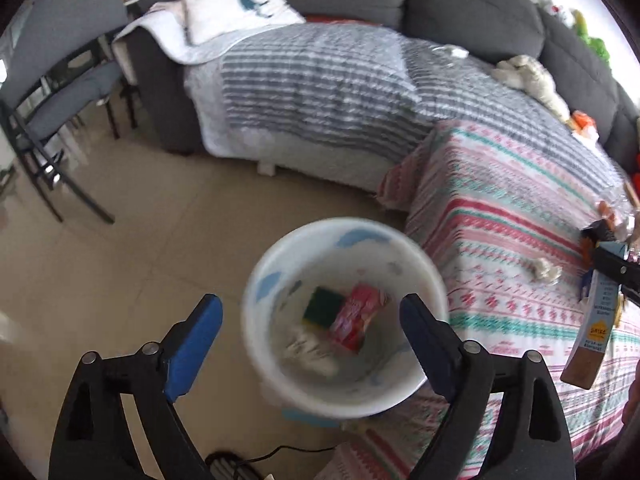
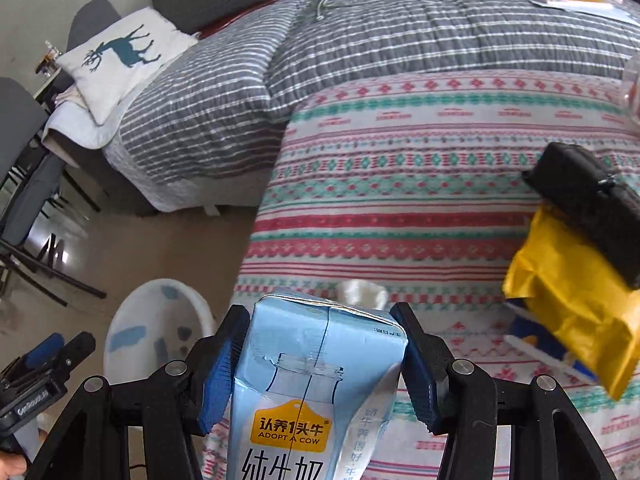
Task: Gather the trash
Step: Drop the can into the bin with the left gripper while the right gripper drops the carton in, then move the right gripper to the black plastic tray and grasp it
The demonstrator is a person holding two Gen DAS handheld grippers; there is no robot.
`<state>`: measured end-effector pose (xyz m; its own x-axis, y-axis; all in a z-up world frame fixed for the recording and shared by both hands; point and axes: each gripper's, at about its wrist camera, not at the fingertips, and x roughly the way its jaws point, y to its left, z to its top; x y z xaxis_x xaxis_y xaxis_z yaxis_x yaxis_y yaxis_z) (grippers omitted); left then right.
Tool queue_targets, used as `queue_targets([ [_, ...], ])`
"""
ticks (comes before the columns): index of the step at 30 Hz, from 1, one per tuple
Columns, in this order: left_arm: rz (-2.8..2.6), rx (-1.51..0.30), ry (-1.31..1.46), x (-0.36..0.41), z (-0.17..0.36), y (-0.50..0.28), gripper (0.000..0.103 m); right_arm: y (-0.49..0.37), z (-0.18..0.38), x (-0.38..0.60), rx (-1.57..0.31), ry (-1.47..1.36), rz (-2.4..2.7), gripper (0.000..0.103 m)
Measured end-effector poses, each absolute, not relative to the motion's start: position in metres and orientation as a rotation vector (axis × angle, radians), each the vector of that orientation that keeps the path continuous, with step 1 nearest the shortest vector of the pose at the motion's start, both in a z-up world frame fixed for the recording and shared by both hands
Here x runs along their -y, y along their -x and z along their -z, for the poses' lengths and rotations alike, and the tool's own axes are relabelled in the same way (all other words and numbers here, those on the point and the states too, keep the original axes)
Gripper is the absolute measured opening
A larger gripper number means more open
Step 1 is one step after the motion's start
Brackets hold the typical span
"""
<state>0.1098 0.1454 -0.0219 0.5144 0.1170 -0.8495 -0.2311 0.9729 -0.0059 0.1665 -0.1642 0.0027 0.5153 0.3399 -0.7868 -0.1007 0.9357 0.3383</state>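
Now the right gripper (image 2: 318, 364) pinches the milk carton (image 2: 316, 392) lengthwise along its fingers; the white bin (image 2: 132, 344) sits lower left, under the left gripper's (image 1: 312, 344) spread, empty fingers.

Left gripper (image 1: 310, 320) — jaws wide apart, nothing between pads, angled downward | Right gripper (image 2: 318, 350) — pads clamped on carton sides, angled downward

Dented pale-blue milk carton (image 2: 316, 380) upright above patterned blanket; white bin (image 1: 348, 316) with scraps on floor.
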Motion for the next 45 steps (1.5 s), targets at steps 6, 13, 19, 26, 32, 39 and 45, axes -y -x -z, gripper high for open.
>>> queue_targets([
  [6, -0.254, -1.071, 0.184, -0.172, 0.028, -0.094, 0.095, -0.173, 0.005, 0.112, -0.997, -0.246, -0.323, 0.062],
  [13, -0.286, -1.067, 0.192, -0.194, 0.024, -0.078, 0.095, -0.186, 0.025, 0.052, -1.029, -0.263, -0.357, 0.062],
  [19, -0.296, -1.063, 0.205, -0.209, 0.023, -0.071, 0.095, -0.195, 0.029, 0.02, -1.01, -0.267, -0.361, 0.063],
  [26, -0.297, -1.048, 0.235, -0.219, 0.019, -0.068, 0.095, -0.197, 0.026, 0.009, -1.0, -0.304, -0.388, 0.087],
  [32, -0.287, -1.044, 0.242, -0.216, 0.018, -0.069, 0.095, -0.187, 0.012, 0.019, -0.953, -0.237, -0.357, 0.103],
  [39, -0.254, -1.045, 0.231, -0.202, 0.017, -0.07, 0.095, -0.172, -0.009, 0.048, -0.895, -0.094, -0.327, 0.103],
  [45, -0.217, -1.053, 0.204, -0.18, 0.017, -0.076, 0.095, -0.152, -0.016, 0.08, -0.881, 0.016, -0.332, 0.103],
])
